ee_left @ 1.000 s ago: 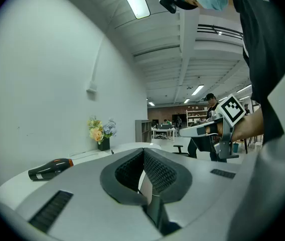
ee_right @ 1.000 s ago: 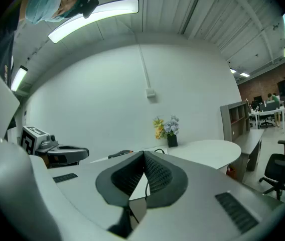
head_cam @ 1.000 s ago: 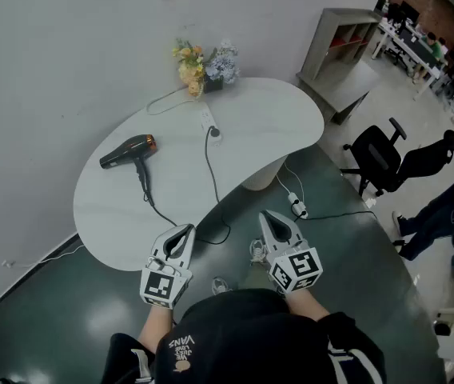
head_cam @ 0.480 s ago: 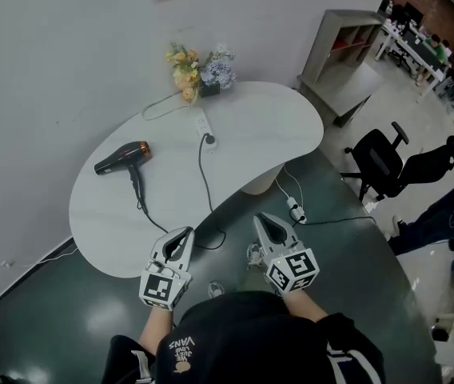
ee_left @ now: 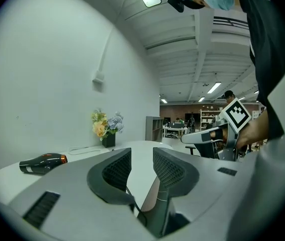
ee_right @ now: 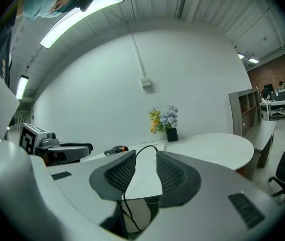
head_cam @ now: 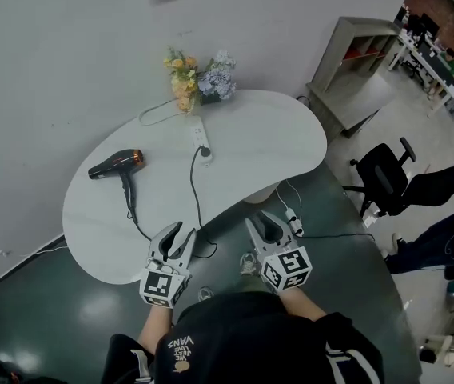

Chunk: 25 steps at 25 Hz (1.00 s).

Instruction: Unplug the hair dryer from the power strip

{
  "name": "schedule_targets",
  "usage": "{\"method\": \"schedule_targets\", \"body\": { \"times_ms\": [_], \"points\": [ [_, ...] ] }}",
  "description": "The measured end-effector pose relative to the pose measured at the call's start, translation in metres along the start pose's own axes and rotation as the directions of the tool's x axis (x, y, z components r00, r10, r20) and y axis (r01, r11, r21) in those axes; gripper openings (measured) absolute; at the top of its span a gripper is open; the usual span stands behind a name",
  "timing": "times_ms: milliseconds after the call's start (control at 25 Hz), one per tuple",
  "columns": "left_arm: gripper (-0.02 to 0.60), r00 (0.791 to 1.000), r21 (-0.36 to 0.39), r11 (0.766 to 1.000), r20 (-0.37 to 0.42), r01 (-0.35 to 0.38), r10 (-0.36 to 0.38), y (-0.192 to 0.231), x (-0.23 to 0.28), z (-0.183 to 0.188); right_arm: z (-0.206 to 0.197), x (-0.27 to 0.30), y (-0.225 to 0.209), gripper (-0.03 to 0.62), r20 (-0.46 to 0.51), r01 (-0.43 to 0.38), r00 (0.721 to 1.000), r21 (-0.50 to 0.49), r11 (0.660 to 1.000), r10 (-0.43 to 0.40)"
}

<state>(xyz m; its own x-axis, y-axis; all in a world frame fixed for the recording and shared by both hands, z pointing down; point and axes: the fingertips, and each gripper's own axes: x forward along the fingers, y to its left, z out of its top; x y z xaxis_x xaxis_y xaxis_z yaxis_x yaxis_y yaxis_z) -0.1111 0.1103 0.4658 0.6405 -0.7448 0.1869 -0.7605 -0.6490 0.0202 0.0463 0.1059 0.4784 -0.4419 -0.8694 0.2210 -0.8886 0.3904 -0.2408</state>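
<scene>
One table [head_cam: 251, 138]: white, kidney-shaped, against the far wall.
Shelf [head_cam: 353, 54]: grey, far right, off the table.
Chair [head_cam: 388, 173]: black, on the floor at right.
Left gripper [head_cam: 181, 234]: at the near table edge, pointing far. Jaws partly spread, have just been opening, nothing between the pads.
Right gripper [head_cam: 259, 221]: just right of the left one, same heading. Jaws partly spread, have just been opening, nothing held. Only table and cord show beyond the gap.
Flowers [head_cam: 199, 77]: yellow and pale blue in a dark pot, far edge of the table.
Dryer [head_cam: 115, 165]: black with an orange back end, lying on its side on the left part of the table, well apart from both grippers.
Strip [head_cam: 201, 140]: white, mid table, just near of the flowers.
Cord [head_cam: 195, 194]: black, runs from the dryer handle over the near edge and back up to the strip.
Plug [head_cam: 205, 154]: black, seated in the strip's near end.
</scene>
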Motion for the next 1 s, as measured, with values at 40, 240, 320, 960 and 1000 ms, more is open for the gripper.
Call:
{"method": "schedule_targets", "body": {
  "times_ms": [40, 240, 320, 960, 1000],
  "points": [
    [0.127, 1.000, -0.003, 1.000, -0.002, -0.012, 0.012, 0.000, 0.007, 0.000, 0.000, 0.004, -0.006, 0.117, -0.009, -0.012, 1.000, -0.001, 1.000, 0.012],
    [0.146, 0.998, -0.013, 0.998, -0.014, -0.067, 0.067, -0.004, 0.039, 0.002, 0.004, 0.024, -0.038, 0.134, -0.042, -0.068, 0.997, -0.011, 0.998, 0.068],
    [0.150, 0.996, -0.017, 0.996, -0.018, -0.084, 0.084, -0.005, 0.052, 0.001, 0.005, 0.031, -0.050, 0.138, -0.049, -0.088, 0.995, -0.013, 0.996, 0.087],
    [0.173, 0.975, -0.081, 0.972, -0.057, -0.219, 0.215, -0.022, 0.127, -0.008, 0.014, 0.053, -0.126, 0.163, -0.119, -0.219, 0.970, -0.059, 0.974, 0.211],
    [0.175, 0.973, -0.094, 0.970, -0.072, -0.224, 0.218, -0.024, 0.131, -0.010, 0.014, 0.053, -0.128, 0.163, -0.121, -0.224, 0.969, -0.061, 0.973, 0.216]
  ]
}}
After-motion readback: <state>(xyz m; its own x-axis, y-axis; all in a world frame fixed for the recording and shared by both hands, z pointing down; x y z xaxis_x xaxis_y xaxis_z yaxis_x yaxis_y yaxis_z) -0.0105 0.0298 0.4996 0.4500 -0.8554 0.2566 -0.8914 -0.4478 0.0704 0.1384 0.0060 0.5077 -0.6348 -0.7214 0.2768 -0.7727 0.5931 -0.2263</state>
